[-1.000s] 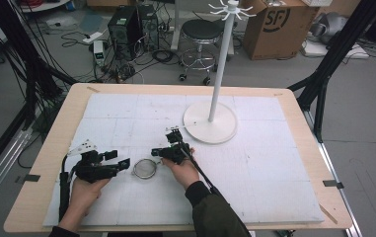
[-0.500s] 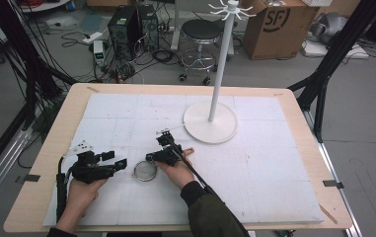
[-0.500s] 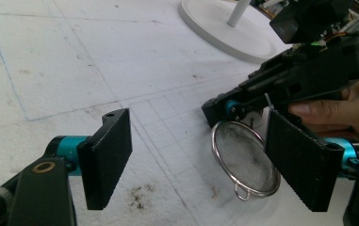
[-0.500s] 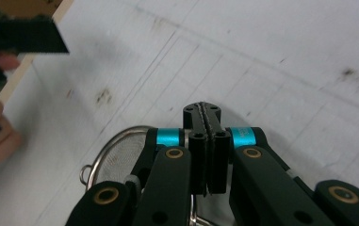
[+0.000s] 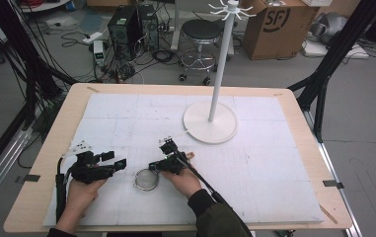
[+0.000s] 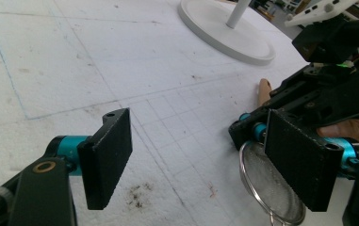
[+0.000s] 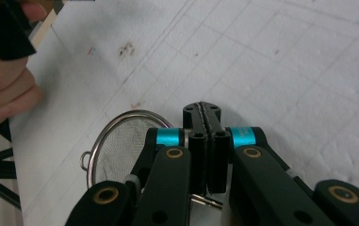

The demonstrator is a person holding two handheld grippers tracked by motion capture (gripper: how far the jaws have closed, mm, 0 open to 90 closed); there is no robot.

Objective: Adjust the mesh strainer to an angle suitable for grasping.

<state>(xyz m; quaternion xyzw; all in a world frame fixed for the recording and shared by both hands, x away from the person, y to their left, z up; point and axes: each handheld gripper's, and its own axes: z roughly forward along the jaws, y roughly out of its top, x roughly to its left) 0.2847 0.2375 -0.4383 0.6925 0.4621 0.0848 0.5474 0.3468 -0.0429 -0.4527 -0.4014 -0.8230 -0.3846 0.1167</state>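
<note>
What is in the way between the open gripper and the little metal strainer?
Nothing visible. The left gripper is open, and bare white mat lies between it and the strainer. The right gripper is shut just beyond the strainer, on its far side.

Light is even and fairly bright across all three views, seemingly from overhead. The white mat on the worktop (image 5: pixel 126 118) reads pale and flat without blown-out glare, and the stand's round base (image 5: pixel 210 122) casts only a faint, soft shadow. The high view is soft and low in detail, with straight edges bowing slightly toward the corners. In the left gripper view the near jaws are a little blurred, and a metal strainer (image 6: pixel 273 186) at 5 o'clock carries a mild sheen. In the right gripper view the closest claw (image 7: pixel 208 141) parts at 6 o'clock lose sharpness, while the mat's grid lines stay crisp.
</note>
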